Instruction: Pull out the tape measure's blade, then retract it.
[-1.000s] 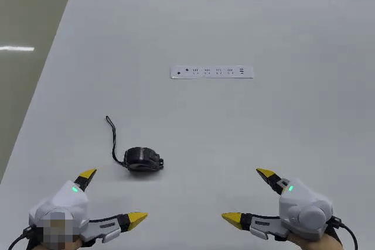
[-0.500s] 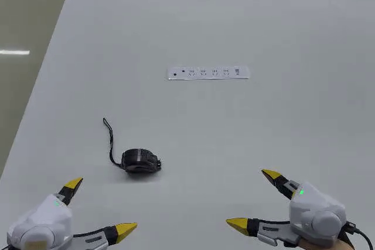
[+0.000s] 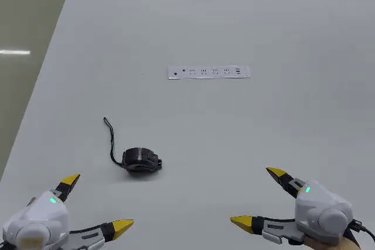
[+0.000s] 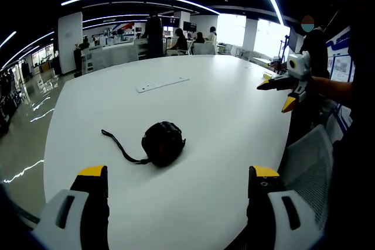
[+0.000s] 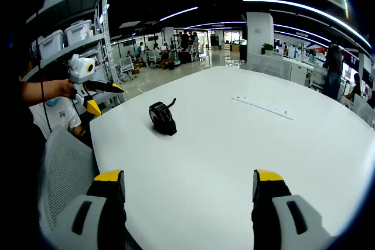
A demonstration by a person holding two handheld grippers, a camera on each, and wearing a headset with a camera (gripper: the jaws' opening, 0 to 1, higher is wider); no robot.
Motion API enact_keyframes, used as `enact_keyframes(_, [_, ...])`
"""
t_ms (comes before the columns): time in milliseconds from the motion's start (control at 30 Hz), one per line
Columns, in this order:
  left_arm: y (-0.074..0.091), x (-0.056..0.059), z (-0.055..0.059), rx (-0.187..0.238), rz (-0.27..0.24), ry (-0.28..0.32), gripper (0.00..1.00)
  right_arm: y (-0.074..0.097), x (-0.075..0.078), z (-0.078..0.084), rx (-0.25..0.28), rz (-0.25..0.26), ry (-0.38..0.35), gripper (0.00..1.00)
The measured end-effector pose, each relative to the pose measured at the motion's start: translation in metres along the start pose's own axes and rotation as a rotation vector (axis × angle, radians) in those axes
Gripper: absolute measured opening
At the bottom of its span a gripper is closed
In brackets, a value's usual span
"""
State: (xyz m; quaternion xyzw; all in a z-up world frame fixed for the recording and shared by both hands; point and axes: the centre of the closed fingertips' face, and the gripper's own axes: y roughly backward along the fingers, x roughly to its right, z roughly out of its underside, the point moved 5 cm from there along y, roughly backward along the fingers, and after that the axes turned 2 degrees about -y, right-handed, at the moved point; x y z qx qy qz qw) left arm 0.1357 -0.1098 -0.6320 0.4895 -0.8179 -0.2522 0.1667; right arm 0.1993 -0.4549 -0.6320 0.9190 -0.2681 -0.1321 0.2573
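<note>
The black tape measure [image 3: 140, 160] sits on the white tabletop [image 3: 246, 133], toward the near left, with its dark wrist cord [image 3: 110, 139] trailing off towards the far side. The left gripper [image 3: 96, 202] hovers at the near edge, close to the tape measure but apart from it, jaws spread wide. The right gripper [image 3: 258, 197] is well off to the right, jaws spread wide too. Farther back, a white power strip [image 3: 209, 72] lies flat mid-table.
</note>
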Motion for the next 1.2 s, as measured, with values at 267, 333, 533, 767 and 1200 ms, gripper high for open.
enact_keyframes(267, [-0.001, -0.0023, -0.0021, 0.0, 0.002, -0.008, 0.99, 0.0, 0.001, -0.0002, -0.004, 0.0, 0.004, 0.91])
enact_keyframes(333, [-0.0011, -0.0032, -0.0019, 0.001, 0.002, -0.01, 0.99, -0.0004, 0.0009, -0.0003, -0.004, -0.001, 0.005, 0.91])
enact_keyframes(533, [-0.0004, -0.002, -0.0026, 0.001, 0.003, -0.009, 0.99, -0.001, 0.0008, -0.0004, -0.007, -0.003, 0.006, 0.91])
enact_keyframes(767, [-0.0011, -0.0009, -0.0019, 0.003, 0.005, -0.009, 0.99, -0.0002, 0.0006, -0.0007, -0.009, -0.004, 0.008, 0.9])
enact_keyframes(1200, [-0.0032, -0.0008, -0.0001, -0.004, 0.008, -0.016, 0.99, -0.0003, -0.0005, -0.0006, -0.01, -0.005, 0.007, 0.9])
